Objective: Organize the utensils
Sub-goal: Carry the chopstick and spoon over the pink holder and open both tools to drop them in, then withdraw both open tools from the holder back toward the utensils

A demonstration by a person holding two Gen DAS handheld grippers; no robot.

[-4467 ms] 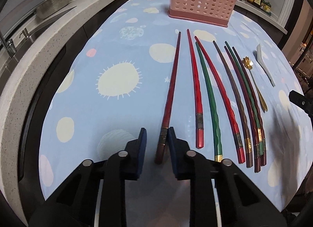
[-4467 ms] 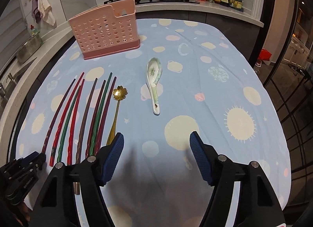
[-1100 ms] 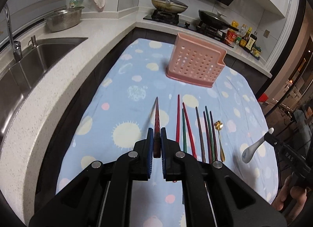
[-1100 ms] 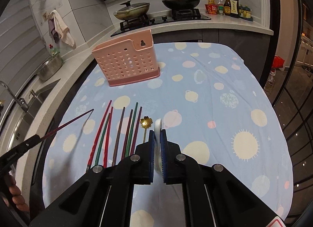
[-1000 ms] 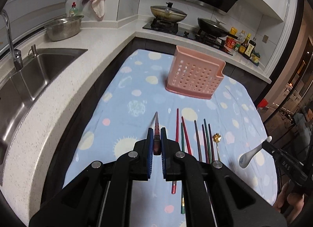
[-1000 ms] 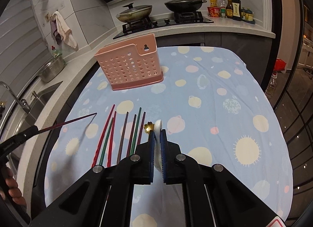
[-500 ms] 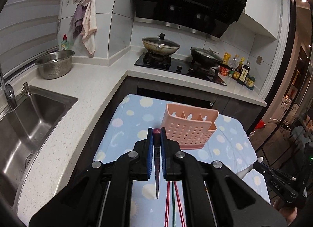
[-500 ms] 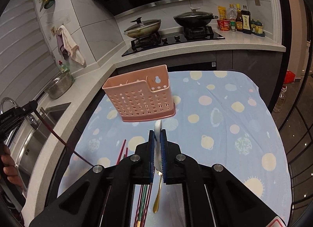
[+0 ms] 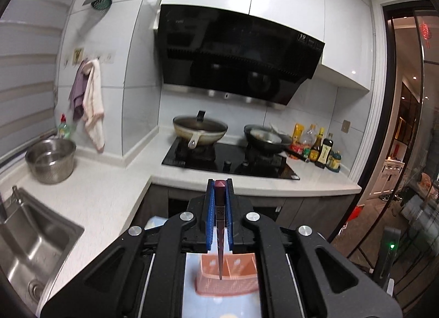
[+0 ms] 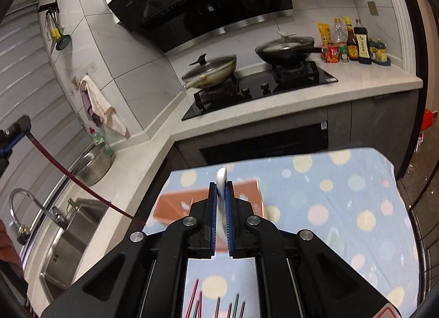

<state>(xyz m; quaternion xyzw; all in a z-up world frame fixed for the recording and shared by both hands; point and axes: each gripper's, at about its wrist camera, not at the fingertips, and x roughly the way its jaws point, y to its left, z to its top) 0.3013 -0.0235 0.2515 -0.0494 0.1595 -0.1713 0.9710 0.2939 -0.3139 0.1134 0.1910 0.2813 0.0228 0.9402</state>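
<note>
The left gripper (image 9: 220, 194) is clamped on a dark red chopstick (image 9: 220, 238) that hangs tip-down over the pink holder (image 9: 233, 277). The right gripper (image 10: 220, 197) is clamped on a white spoon (image 10: 221, 181), above the holder on the spotted bench (image 10: 343, 208). More chopsticks (image 10: 216, 305) lie on the cloth below.

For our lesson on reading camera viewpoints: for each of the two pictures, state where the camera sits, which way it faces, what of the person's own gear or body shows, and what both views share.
Left wrist: sits behind the left gripper, facing the stove wall and range hood; its jaws are shut on a dark red chopstick hanging tip-down over the pink utensil holder.
Right wrist: sits behind the right gripper, angled down at the clothed table; its jaws are shut on a white spoon.
Shared: hood, pans, pink holder; the right view also catches the chopstick.
</note>
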